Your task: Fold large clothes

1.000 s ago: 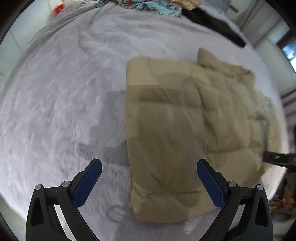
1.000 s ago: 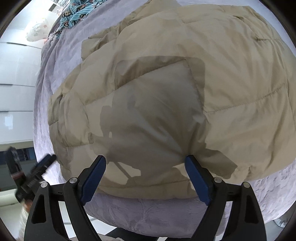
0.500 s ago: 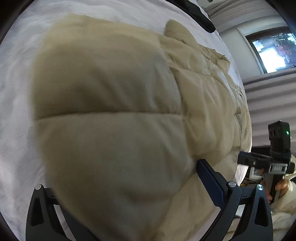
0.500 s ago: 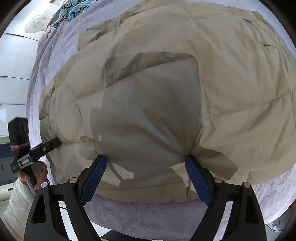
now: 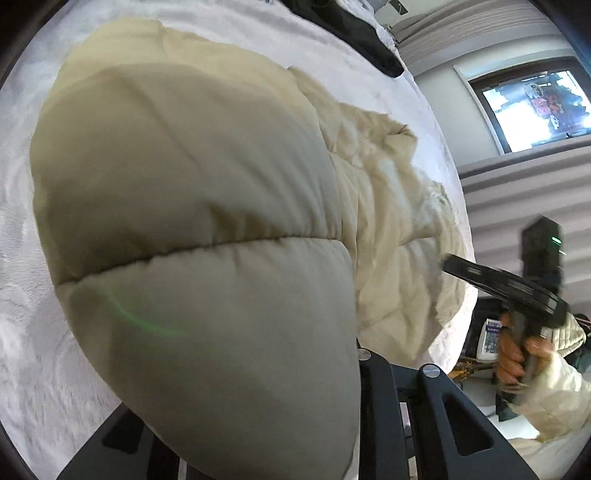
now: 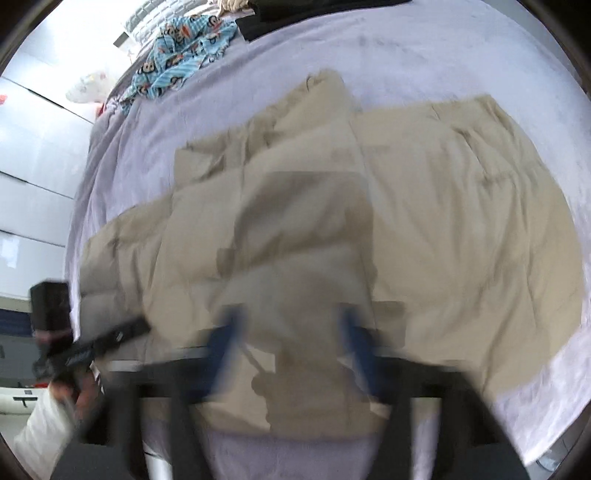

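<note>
A: How many garments lie on the pale grey bedspread (image 6: 424, 51)?

B: Three: one beige quilted puffer jacket (image 6: 424, 221) spread centrally, one blue patterned garment (image 6: 181, 59), one black garment (image 5: 354, 33).

A: And the grippers?

B: Two. The left gripper (image 5: 354, 373) is buried in jacket padding, its state hidden. The right gripper (image 6: 291, 347) is blurred, blue fingers (image 6: 225, 339) apart over the jacket's near edge.

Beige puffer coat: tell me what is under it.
The beige puffer coat lies on a pale lavender bed cover, which shows all around it. Whatever lies beneath the coat's middle is covered.

Beige quilted jacket (image 6: 424, 229), pale lavender bedspread (image 6: 406, 55), blue cartoon-print cloth (image 6: 181, 62) (monkey faces), black garment (image 5: 351, 33)
</note>
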Motion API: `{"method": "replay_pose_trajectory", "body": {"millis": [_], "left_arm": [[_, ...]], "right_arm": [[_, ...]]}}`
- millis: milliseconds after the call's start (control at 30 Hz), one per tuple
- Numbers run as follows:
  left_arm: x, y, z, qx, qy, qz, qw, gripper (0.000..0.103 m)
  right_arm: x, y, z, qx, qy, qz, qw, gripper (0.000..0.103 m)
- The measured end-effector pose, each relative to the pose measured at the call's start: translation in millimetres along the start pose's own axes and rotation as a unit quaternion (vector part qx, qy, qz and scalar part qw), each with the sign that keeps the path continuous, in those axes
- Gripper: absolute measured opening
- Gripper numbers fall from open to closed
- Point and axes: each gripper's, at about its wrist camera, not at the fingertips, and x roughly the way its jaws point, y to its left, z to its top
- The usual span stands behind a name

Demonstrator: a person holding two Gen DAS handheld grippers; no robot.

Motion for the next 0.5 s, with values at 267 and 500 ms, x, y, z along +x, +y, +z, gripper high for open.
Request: {"method": "replay_pose_trajectory", "body": {"millis": [267,500], "left_arm": [[-36.6,-96.8,4.9,0.014,-0.035,0.046,0.9982,0.025],[-7.6,-197.3,22.8,0.028,-0.019,0.12,0.9922,0.025]], "right_arm": [[72.1,0.0,32.4,-0.012,0.021,0.063,0.998,0.014],[101.3,-24.6,39.5,0.008,0.049,0.121,0.991,0.009]]}}
